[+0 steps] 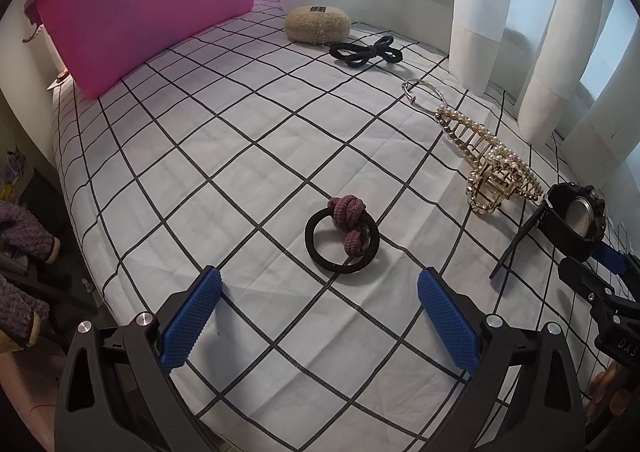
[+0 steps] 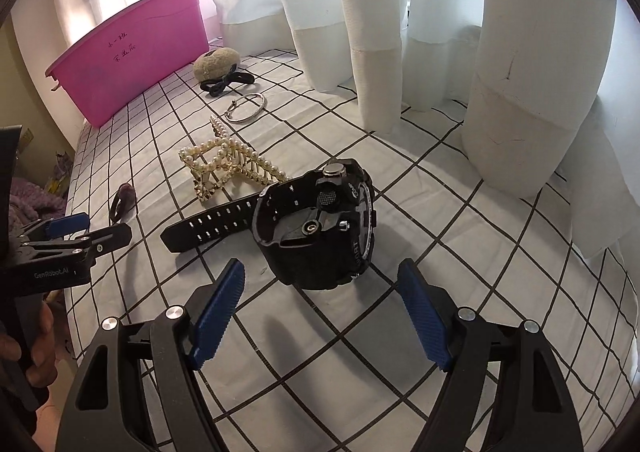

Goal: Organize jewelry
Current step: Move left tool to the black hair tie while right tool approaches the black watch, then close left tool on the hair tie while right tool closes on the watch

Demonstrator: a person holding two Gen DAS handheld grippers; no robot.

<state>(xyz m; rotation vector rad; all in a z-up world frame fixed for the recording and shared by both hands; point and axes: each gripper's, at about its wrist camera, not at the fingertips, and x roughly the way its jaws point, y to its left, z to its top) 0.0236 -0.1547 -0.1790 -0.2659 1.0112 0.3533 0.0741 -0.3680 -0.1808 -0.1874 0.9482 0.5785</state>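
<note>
Your left gripper (image 1: 320, 316) hangs just above the checked sheet (image 1: 224, 155) with its blue pads spread wide and nothing between them; straight ahead of it lies the black hair tie with the mauve knot (image 1: 343, 238), flat on the cloth and clear of both pads. Your right gripper (image 2: 322, 312) is likewise spread apart and holds nothing, and the black watch (image 2: 320, 223) sits just in front of its fingers, resting on its side on the sheet with one strap stretched out toward the left. Just beyond the watch the pearl claw clip (image 2: 224, 167) lies on the sheet, its far end close to the silver bangle (image 2: 246, 107). Farther back you have the black bow hair tie (image 1: 366, 51) beside the beige fuzzy pouch (image 1: 318, 23), the bow touching or nearly touching the pouch in the right wrist view. The pink bin (image 1: 148, 7) stands at the far left edge of the sheet, well apart from both grippers, with handwritten characters on its side. White curtains (image 2: 532, 63) hang down onto the sheet along the right.
</note>
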